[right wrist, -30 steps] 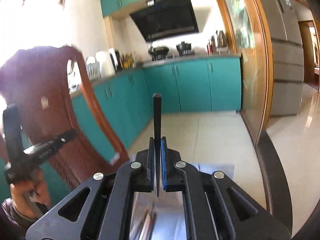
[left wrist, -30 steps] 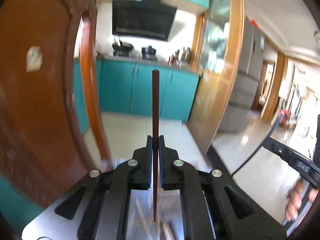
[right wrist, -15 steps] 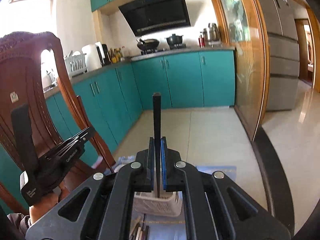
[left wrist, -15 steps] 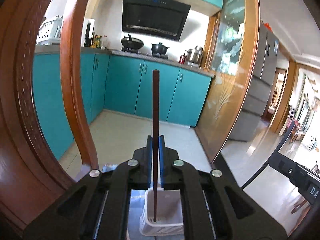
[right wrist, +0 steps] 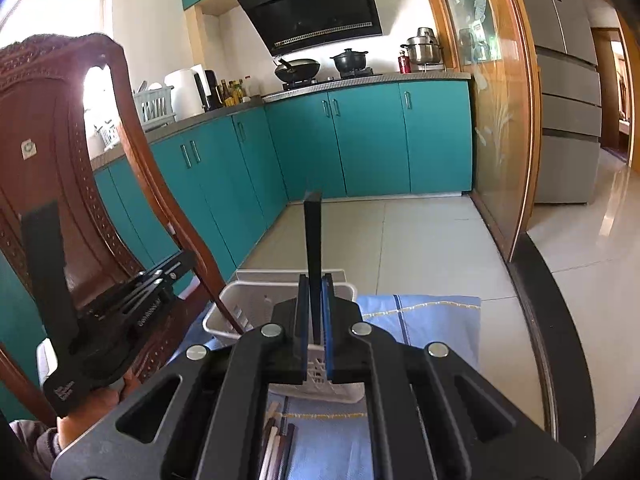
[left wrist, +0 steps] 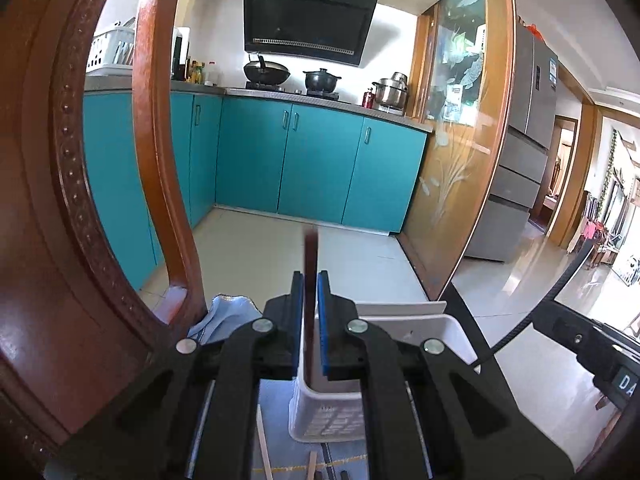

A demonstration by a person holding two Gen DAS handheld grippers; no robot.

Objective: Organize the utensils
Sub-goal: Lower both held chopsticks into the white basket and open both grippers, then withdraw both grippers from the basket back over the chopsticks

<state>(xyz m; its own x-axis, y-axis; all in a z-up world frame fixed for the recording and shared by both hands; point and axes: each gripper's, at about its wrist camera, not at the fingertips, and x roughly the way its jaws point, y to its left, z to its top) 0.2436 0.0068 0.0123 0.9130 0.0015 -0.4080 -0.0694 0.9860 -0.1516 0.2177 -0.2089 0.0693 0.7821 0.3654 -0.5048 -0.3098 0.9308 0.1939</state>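
My left gripper (left wrist: pixel 310 284) has opened a little, and a blurred dark red chopstick (left wrist: pixel 310 256) stands loose between its pads, over the white plastic basket (left wrist: pixel 400 328). My right gripper (right wrist: pixel 314 286) holds a black chopstick (right wrist: pixel 313 236) upright, its lower end over the same basket (right wrist: pixel 248 304). The left gripper also shows in the right wrist view (right wrist: pixel 132 292) at the left. More chopsticks (right wrist: pixel 276 444) lie on the blue cloth (right wrist: pixel 420 312) in front of the basket.
A carved wooden chair back (left wrist: pixel 72 200) stands close on the left, also visible in the right wrist view (right wrist: pixel 60 140). The dark table edge (right wrist: pixel 536 280) curves along the right. Teal kitchen cabinets (left wrist: pixel 312 164) and tiled floor lie beyond.
Both grippers tilted down and moved over the basket. The left jaws opened slightly and the red chopstick has slid down between them, blurred. The right gripper still holds its black chopstick.
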